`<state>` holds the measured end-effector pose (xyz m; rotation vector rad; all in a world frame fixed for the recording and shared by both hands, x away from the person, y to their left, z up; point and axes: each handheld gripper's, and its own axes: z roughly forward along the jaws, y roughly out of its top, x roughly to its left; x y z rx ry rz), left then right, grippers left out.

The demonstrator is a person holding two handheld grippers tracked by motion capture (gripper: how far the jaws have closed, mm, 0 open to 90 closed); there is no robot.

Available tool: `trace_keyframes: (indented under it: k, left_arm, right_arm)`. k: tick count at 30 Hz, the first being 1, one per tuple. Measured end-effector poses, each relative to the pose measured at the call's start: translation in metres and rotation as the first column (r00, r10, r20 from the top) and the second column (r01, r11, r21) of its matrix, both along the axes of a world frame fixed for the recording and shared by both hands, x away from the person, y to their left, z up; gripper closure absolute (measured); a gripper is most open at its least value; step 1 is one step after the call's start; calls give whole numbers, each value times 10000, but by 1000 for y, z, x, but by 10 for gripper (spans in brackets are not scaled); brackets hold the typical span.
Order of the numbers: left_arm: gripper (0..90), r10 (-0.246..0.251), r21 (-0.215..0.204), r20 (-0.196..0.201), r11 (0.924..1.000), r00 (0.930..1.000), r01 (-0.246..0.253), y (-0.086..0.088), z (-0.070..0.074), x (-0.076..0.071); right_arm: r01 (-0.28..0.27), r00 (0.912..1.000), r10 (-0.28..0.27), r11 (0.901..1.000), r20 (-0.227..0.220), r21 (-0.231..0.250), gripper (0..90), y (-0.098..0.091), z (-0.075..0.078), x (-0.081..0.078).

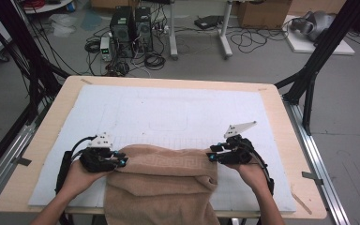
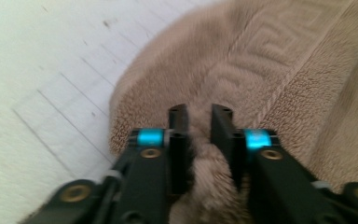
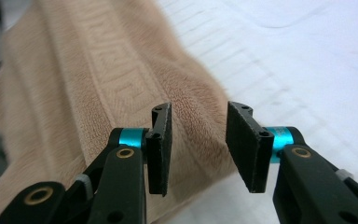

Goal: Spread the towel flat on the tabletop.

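Two claws, one at each far corner of the tan terry towel (image 1: 164, 180) with the key-pattern border, which lies on the white mat (image 1: 178, 112) at the near edge of your wooden desk (image 1: 281, 117) and hangs off it. Your left claw (image 2: 199, 123) has its jaws a little apart, a tuft of towel bunched between them. Your right claw (image 3: 198, 140) stands wider, jaws parted over the towel's corner edge, pads not pressing on it.
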<state>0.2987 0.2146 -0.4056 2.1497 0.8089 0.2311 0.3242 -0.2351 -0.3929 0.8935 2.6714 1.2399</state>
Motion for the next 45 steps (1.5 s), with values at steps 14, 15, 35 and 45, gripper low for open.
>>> trace_keyframes:
  k: [14, 15, 35, 45]
  left_arm:
    - [582, 858, 1365, -944, 9880, 9918, -725, -12, -24, 43]
    - [688, 746, 1386, -845, 9884, 9936, -625, -12, -23, 41]
    - [810, 2022, -357, 1668, 9793, 9650, -1991, 1, 31, 35]
    - [818, 2247, -168, 1367, 9743, 9648, -2245, -11, 37, 74]
  right_arm:
    - [125, 9932, -172, 9991, -1150, -412, 649, 4, -36, 12]
    - [-8, 9948, -34, 9991, -1020, -413, 728, 5, -36, 11]
    - [514, 9834, -419, 9975, 1767, -494, 798, 3, 31, 7]
    - [199, 9942, -133, 9979, 1064, -613, 845, -4, 32, 37]
